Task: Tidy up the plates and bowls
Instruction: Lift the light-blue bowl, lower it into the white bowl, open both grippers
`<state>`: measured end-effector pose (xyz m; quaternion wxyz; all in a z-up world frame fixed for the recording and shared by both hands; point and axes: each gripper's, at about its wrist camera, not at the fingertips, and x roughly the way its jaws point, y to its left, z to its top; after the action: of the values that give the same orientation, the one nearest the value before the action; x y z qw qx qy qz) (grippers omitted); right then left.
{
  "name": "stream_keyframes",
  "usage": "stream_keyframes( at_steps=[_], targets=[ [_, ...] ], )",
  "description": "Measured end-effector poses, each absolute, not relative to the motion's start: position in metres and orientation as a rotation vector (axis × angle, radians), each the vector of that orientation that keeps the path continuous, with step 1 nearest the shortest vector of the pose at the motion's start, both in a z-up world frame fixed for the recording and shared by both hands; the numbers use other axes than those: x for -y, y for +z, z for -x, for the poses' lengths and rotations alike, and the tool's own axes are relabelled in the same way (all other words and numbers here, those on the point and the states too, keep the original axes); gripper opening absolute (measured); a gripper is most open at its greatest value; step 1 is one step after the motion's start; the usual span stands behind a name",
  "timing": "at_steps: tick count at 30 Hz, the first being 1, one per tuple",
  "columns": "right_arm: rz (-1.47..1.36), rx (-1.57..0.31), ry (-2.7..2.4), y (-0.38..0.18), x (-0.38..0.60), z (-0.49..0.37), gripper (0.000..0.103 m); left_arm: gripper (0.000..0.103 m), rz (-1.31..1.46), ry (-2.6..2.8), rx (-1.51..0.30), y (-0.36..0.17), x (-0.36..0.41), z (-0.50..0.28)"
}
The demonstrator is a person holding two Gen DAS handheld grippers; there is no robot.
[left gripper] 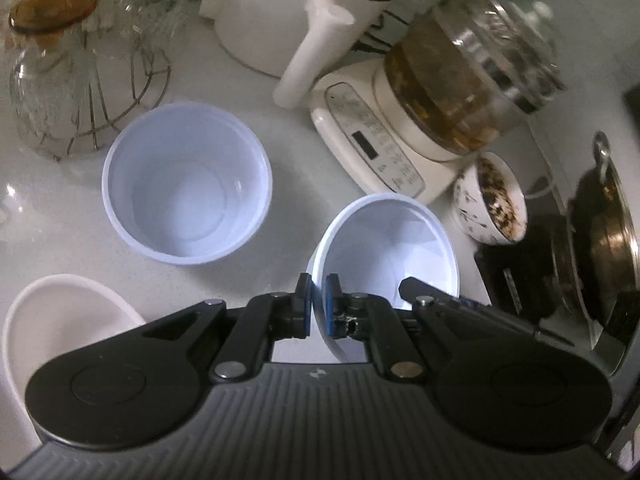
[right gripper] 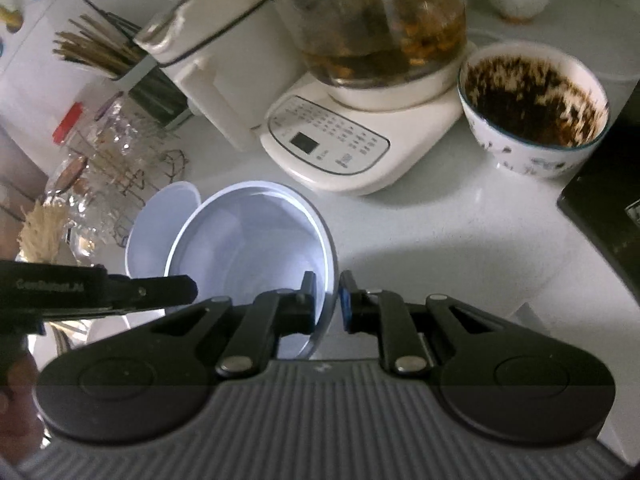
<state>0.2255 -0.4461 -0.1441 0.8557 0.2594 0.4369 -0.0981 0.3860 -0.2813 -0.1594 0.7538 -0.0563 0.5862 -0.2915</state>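
Observation:
My left gripper is shut on the left rim of a white bowl, held tilted above the counter. My right gripper straddles the right rim of the same bowl, its jaws closed to the rim. The tip of the right gripper shows inside the bowl in the left wrist view. A second white bowl stands upright on the counter to the left; its edge shows behind the held bowl. A white dish lies at the near left.
A kettle base with glass pot and a white jug stand behind. A patterned bowl with dark residue sits right of the base. A glass jar and wire rack stand at left. A dark pan is at right.

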Motion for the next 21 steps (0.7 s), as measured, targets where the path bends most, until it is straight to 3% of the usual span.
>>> stream_keyframes(
  at_steps=[21],
  targets=[
    [-0.566,-0.76,-0.228,-0.07,0.379,-0.185,0.018,0.008,0.191,-0.722,-1.189,-0.089,0.196,-0.356]
  ],
)
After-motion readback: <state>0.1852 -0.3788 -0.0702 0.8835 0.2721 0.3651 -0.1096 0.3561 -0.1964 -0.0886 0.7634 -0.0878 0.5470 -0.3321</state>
